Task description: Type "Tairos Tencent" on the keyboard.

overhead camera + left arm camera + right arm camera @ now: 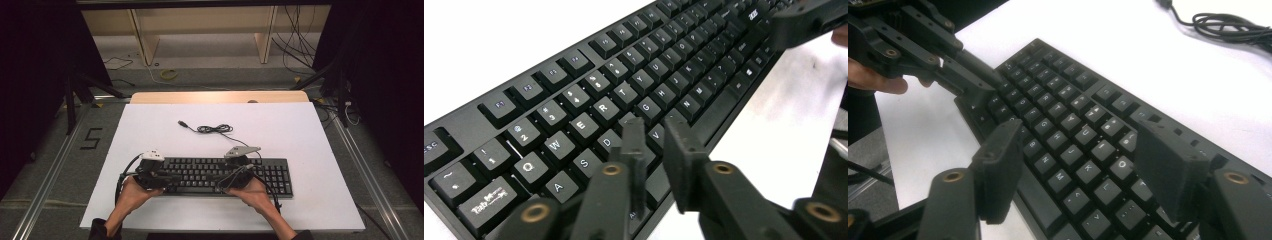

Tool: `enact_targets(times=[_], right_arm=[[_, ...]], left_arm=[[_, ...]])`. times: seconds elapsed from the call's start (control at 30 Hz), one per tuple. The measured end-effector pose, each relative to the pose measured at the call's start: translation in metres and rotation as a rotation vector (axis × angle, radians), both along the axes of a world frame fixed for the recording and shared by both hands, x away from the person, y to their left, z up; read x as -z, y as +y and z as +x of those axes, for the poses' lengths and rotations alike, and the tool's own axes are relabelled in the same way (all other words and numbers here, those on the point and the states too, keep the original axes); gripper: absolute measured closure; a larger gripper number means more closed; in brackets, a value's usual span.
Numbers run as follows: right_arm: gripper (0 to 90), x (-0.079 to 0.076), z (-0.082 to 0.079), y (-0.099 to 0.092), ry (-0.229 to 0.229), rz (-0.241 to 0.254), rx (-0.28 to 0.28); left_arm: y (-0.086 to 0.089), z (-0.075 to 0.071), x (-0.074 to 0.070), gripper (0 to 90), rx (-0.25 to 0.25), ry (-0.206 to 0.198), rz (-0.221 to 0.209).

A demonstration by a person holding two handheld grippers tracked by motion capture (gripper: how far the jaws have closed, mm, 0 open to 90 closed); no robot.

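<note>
Matt black plastic keyboard (624, 95), keycaps smooth with a faint sheen and white printed legends. Flat white matt sheet (300, 130), paper-like, over a pale wooden tabletop (200, 97). Matt black plastic jaws on the left gripper (654, 150), brass-coloured metal rivets at the joints. Thin black rubbery cable (1228, 25), slightly glossy.

**Both grippers low, forearms in from the near edge**

Left gripper (655, 150) held in the left hand (131, 192) toward the table's near-left, jaws almost closed with a narrow gap. Right gripper (1083, 165) in the right hand (252, 192) toward the near edge's middle, jaws spread wide. Tips angled toward each other.
</note>
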State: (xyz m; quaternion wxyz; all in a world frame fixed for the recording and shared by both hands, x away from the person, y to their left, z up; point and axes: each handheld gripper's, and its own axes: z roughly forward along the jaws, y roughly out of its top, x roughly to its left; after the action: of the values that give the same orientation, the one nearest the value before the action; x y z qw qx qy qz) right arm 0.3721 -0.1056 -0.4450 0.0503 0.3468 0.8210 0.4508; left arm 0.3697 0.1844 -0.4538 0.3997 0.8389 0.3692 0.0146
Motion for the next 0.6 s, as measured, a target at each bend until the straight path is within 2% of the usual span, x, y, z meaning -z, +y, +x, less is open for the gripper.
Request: enact_targets(times=[0.23,0.6], right_arm=[[35.8,-0.001,-0.003,-0.009,-0.005,0.018,0.015],[34.8,0.001,-0.007,-0.011,-0.007,0.024,0.012]], left_arm=[[-0.004,0.000,0.001,88.6,0.027,-0.005,0.025],[-0.009,0.003,0.003,89.0,0.042,0.000,0.052]])
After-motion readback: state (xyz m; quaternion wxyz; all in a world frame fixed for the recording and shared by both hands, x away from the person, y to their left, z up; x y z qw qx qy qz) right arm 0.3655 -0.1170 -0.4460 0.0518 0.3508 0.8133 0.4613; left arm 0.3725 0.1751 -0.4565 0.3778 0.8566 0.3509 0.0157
